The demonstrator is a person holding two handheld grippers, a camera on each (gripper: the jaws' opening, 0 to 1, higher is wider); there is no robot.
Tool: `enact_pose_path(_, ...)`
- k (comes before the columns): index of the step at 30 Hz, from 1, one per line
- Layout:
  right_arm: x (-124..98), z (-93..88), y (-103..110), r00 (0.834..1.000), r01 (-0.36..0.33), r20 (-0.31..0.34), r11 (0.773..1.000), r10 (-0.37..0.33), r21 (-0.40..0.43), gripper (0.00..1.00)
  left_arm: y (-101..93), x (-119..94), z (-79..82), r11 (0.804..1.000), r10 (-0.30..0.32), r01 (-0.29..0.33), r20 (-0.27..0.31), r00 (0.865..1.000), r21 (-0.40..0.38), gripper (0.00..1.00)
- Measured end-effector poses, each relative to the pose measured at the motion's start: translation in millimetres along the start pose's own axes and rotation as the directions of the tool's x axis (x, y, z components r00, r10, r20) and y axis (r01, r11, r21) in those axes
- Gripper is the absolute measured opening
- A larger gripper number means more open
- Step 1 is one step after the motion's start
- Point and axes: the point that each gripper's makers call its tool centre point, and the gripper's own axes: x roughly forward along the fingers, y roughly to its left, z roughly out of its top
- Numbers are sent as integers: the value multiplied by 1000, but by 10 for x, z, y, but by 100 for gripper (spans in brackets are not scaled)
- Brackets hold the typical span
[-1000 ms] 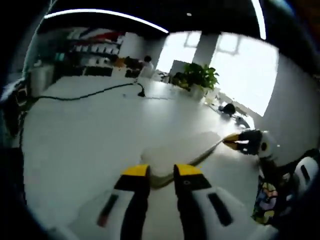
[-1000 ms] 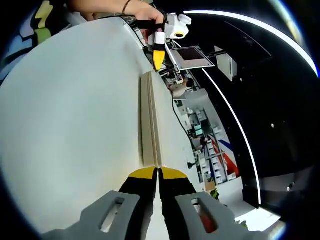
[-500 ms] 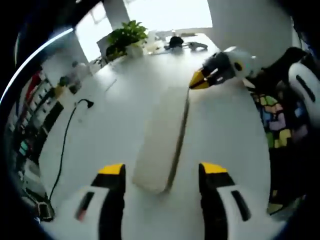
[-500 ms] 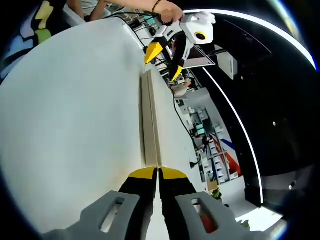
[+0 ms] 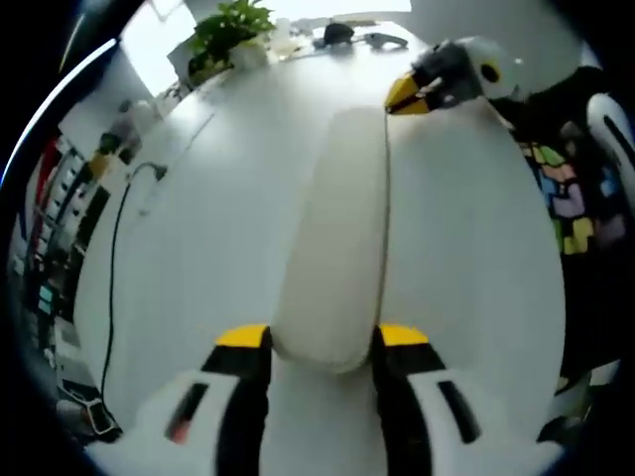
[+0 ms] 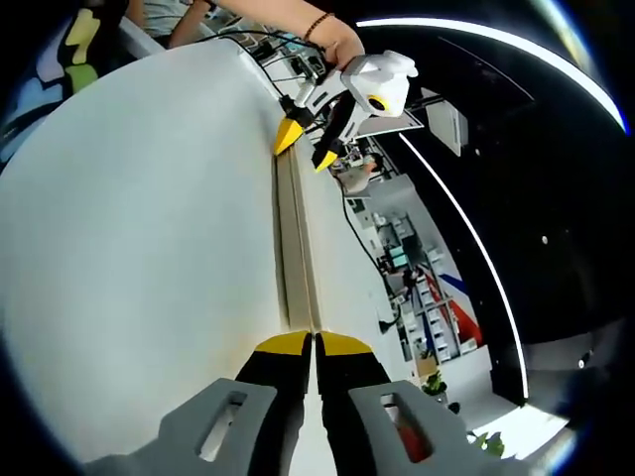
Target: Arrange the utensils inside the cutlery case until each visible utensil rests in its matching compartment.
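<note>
White table (image 5: 198,248); closed cutlery case (image 5: 337,238) between wide left tongs (image 5: 319,337); right tongs (image 6: 315,343) apparently pinching its end.

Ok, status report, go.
Left gripper open, jaws straddling the near end of the case. Right gripper shut on its far end. Case closed, flat on the table. Nothing in the way.

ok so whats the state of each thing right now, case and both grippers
cutlery case: closed, lying flat on the white table
left gripper: open, jaws either side of the near end of the case
right gripper: shut on the far end of the case
black cable: lying loose on the table, apart from the case
</note>
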Motion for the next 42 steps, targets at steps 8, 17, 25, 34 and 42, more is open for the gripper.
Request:
enact_pose_path(8,-13,-39,-46,1000,-7,9,999,6,50,6,15,-16,7,1000,4,-4,33,999,-2,42)
enact_pose_path(17,-182,147,-330,986,-86,164,947,36,309,11,5,-3,14,999,-12,14,47,999,-35,42)
enact_pose_path(25,103,119,-406,959,-279,23,931,282,236,11,-1,13,11,997,-37,41,68,997,-64,43)
enact_pose_path(34,201,153,-257,721,-646,-14,679,693,348,5,-6,35,28,994,-54,61,81,995,-89,43)
enact_pose_path(42,290,118,-147,566,-735,-60,536,822,414,3,1,65,30,989,-97,104,72,993,-102,43)
